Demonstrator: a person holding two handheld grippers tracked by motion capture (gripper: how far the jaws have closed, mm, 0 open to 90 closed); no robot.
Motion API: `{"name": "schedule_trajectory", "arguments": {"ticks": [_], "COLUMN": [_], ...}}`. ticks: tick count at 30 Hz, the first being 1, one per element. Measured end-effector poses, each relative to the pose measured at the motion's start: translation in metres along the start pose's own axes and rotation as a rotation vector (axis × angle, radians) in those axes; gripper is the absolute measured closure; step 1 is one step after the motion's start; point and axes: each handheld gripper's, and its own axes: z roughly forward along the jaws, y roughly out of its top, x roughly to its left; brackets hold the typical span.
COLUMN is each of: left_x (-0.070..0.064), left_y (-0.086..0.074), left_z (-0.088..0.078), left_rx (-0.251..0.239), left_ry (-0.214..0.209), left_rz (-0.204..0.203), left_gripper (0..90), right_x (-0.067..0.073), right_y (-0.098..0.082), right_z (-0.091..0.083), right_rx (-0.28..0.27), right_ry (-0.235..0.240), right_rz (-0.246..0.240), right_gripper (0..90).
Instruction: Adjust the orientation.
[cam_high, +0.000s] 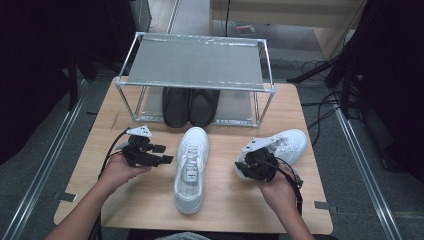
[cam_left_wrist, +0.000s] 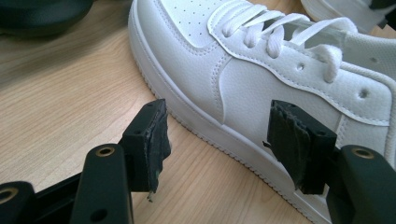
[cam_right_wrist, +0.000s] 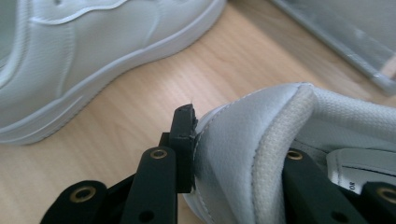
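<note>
A white sneaker (cam_high: 191, 167) lies in the middle of the wooden table (cam_high: 145, 200), toe pointing away from me. My left gripper (cam_high: 166, 159) is just left of it, open. In the left gripper view its jaws (cam_left_wrist: 224, 140) stand apart in front of that sneaker's side (cam_left_wrist: 243, 88) without touching it. A second white sneaker (cam_high: 282, 145) lies at the right, angled. My right gripper (cam_high: 250, 167) is shut on its heel. In the right gripper view the heel wall (cam_right_wrist: 238, 149) sits between the jaws, one pad outside and the other inside the shoe.
A metal shoe rack (cam_high: 195, 85) stands at the back of the table. A pair of black shoes (cam_high: 190, 107) sits on its lower shelf. Bare wood lies in front of both hands, and the table's edges are close at left and right.
</note>
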Motion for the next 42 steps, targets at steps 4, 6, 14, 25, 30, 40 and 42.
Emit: {"name": "schedule_trajectory", "arguments": {"ticks": [4, 6, 14, 25, 30, 40, 42], "left_x": [0.001, 0.001, 0.001, 0.000, 0.000, 0.000, -0.001], "left_y": [0.000, 0.000, 0.000, -0.001, -0.001, -0.001, -0.001], "left_z": [-0.001, -0.001, 0.000, 0.002, 0.002, 0.003, 0.004], "left_rx": [-0.005, -0.004, 0.007, 0.026, 0.028, 0.038, 0.036], "left_ry": [0.005, 0.006, 0.006, 0.003, 0.004, 0.008, 0.010], "left_rz": [-0.001, -0.002, 0.003, 0.015, 0.016, 0.019, 0.021], "left_gripper": [38.5, 38.5, 38.3, 38.1, 38.0, 37.8, 37.8], "right_x": [0.017, 0.025, 0.054, 0.066, 0.063, 0.060, 0.057], "right_y": [0.002, 0.004, 0.007, 0.001, -0.002, -0.001, -0.002], "right_z": [0.003, 0.005, 0.013, 0.030, 0.035, 0.034, 0.032], "right_rx": [0.007, 0.006, 0.022, 0.071, 0.066, 0.051, 0.041], "right_ry": [0.027, 0.046, 0.096, 0.189, 0.223, 0.237, 0.258], "right_rz": [-0.026, -0.039, -0.082, -0.085, -0.063, -0.066, -0.039], "right_gripper": [71.3, 71.3, 71.3, 72.3, 71.9, 61.3, 58.5]}}
